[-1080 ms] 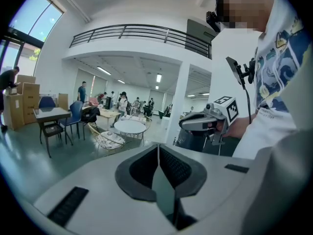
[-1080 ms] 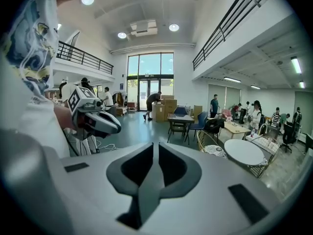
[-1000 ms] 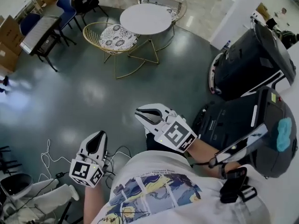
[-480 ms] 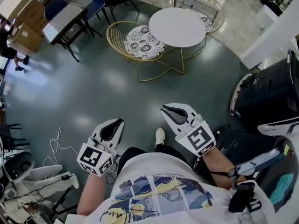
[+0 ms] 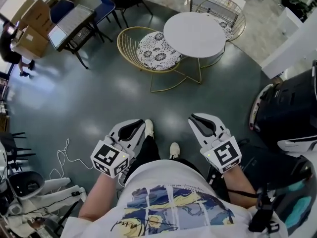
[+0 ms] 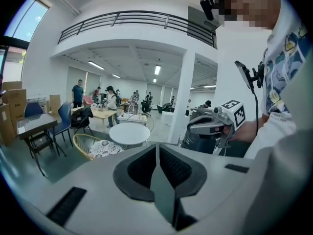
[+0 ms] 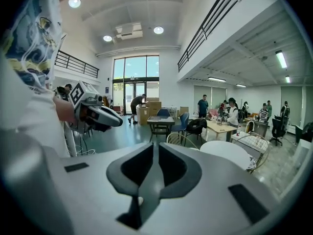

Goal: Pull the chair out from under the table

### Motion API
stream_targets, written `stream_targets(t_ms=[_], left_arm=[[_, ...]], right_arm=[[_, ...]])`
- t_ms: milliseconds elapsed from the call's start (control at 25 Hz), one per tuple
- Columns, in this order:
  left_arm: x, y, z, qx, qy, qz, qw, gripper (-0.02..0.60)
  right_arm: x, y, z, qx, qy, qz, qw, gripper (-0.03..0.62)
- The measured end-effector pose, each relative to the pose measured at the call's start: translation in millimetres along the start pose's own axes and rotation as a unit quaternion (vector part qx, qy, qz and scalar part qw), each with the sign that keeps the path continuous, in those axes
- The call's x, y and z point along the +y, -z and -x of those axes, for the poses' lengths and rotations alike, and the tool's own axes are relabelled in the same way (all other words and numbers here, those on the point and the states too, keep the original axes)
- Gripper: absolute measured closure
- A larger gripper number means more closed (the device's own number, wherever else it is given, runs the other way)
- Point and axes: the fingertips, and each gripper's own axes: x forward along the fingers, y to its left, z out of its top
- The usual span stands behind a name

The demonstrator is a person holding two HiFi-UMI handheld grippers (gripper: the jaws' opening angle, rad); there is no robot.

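A gold wire chair [image 5: 157, 50] with a patterned cushion stands tucked against the left side of a round white table [image 5: 194, 33] across the grey floor. Both are well ahead of me. My left gripper [image 5: 131, 129] and right gripper [image 5: 203, 124] are held side by side in front of my body, far short of the chair. Each has its jaws shut with nothing between them. The left gripper view shows the left gripper [image 6: 156, 148] pointed toward the table [image 6: 128, 132] and chair [image 6: 98, 148]. The right gripper [image 7: 155, 148] likewise faces the table [image 7: 227, 153].
A second wire chair [image 5: 225, 14] stands behind the table. Desks with blue chairs [image 5: 69, 24] and cardboard boxes [image 5: 32, 21] fill the upper left. A large black machine [image 5: 292, 108] is on the right. Cables [image 5: 64, 155] lie on the floor at lower left. People stand far back.
I have walked toward the table and chair, which now sit more centred and nearer in the head view. Both grippers came forward with me and stayed shut.
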Motion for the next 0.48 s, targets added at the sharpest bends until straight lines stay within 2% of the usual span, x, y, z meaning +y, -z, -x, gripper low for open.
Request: stream_targets(t_ms=[200, 480], left_arm=[[76.7, 0.9, -33.3, 0.006, 0.011, 0.034, 0.9993, 0.560], [229.6, 5.9, -95.6, 0.037, 0.025, 0.097, 0.9943, 0.495]], right_arm=[[-32.2, -3.6, -29.8, 0.012, 0.048, 0.000, 0.999, 0.576], [-77.1, -31.2, -118.5, 0.028, 0.106, -0.015, 0.994, 0.576]])
